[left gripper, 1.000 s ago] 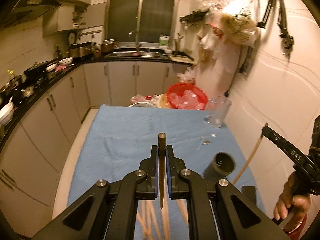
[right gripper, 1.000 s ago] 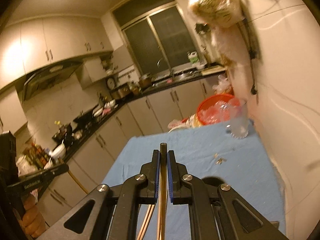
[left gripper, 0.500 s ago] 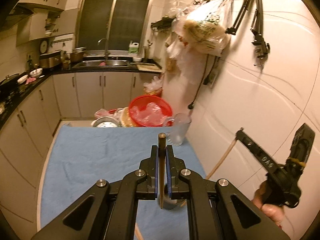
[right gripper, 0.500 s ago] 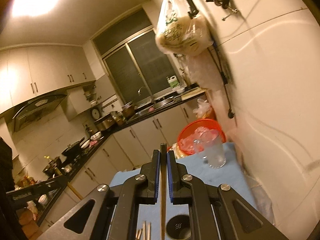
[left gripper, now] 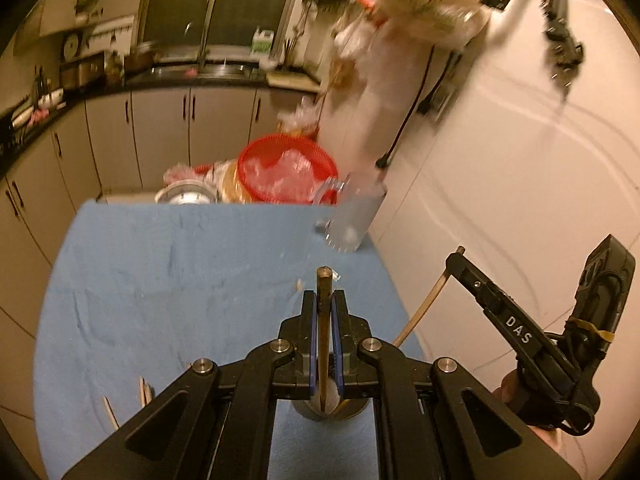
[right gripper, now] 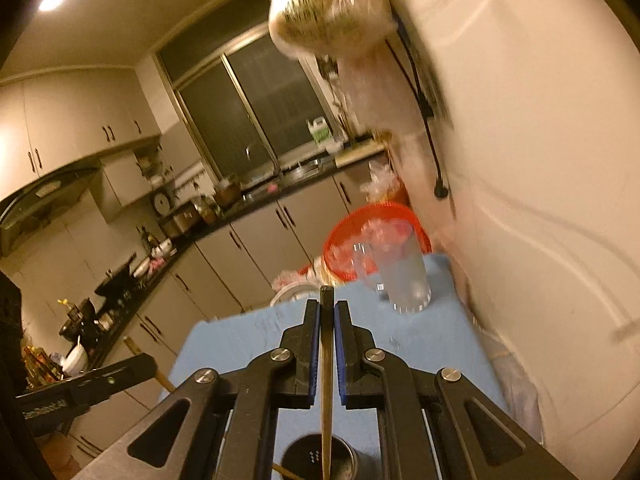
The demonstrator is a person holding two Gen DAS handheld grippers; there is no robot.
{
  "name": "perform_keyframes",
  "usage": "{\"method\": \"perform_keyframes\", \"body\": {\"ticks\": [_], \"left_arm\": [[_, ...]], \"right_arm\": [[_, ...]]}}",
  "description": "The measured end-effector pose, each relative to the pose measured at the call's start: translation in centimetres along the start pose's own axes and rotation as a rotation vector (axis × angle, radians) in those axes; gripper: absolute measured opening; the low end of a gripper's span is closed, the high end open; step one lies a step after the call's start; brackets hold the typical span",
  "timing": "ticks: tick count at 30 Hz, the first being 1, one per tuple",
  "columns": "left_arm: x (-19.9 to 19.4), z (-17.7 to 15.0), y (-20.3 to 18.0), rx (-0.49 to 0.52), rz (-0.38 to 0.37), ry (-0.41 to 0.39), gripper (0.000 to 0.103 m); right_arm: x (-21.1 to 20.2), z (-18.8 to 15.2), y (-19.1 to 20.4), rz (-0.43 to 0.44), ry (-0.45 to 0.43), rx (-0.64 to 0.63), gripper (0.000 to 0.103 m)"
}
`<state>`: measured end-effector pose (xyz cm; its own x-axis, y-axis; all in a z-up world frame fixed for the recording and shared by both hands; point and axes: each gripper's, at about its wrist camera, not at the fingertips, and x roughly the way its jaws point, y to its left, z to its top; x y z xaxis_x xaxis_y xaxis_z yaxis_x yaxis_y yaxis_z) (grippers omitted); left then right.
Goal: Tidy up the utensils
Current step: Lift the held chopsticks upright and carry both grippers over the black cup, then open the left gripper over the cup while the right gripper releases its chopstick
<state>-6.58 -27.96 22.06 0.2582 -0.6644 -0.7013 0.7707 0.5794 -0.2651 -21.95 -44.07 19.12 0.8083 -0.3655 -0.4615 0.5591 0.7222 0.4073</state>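
- The left gripper [left gripper: 324,312] sits at lower centre of its own view, jaws clamped on a chopstick [left gripper: 323,320] that stands upright between the blue pads, its blunt end poking above them and its tip reaching down to the rim of a dark cylindrical holder [left gripper: 326,410] directly beneath.
- The right gripper [right gripper: 327,320] fills the lower centre of the right wrist view, jaws clamped on a second chopstick [right gripper: 326,380] whose lower end drops into the open mouth of the holder [right gripper: 316,458] at the bottom edge.
- In the left wrist view the right gripper [left gripper: 456,260] comes in from the lower right, tilted toward the upper left, with its chopstick slanting down toward the holder; a hand [left gripper: 510,392] shows under it.
- More loose chopsticks [left gripper: 140,392] lie on the blue cloth [left gripper: 160,280] at lower left.
- The cloth covers the counter [right gripper: 420,352]; a clear glass mug [left gripper: 352,216] stands at its far right corner, a red basket [left gripper: 286,170] just behind it.
- Beyond are grey cabinets, a sink under a dark window, and a plastic bag [right gripper: 332,8] hanging on the white tiled wall at upper right.
- White letters "DAS" [left gripper: 518,330] are readable on the right gripper's body.
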Motion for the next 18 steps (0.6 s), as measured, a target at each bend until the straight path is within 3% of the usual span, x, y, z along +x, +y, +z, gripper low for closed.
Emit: {"method": "perform_keyframes", "body": {"ticks": [6,11,16,18], "left_arm": [[2.7,-1.2,0.8,-0.013,0.014,0.061,0.007],[2.8,-1.4,0.8,-0.004,0.015,0.066,0.009],[1.1,-1.6,1.0,-0.002,0.000,0.038,0.028],[0.1,-1.7,1.0,0.004,-0.003,0.022,0.030]], "right_arm": [[2.4,-1.8,-1.1,0.001,0.094,0.016,0.008],[2.5,-2.2,-0.8,-0.002,0.113,-0.005,0.011],[1.0,-1.9,-0.1,0.006,0.099,-0.010,0.012],[0.0,-1.7,0.2,0.008,0.086,-0.013,0.012]]}}
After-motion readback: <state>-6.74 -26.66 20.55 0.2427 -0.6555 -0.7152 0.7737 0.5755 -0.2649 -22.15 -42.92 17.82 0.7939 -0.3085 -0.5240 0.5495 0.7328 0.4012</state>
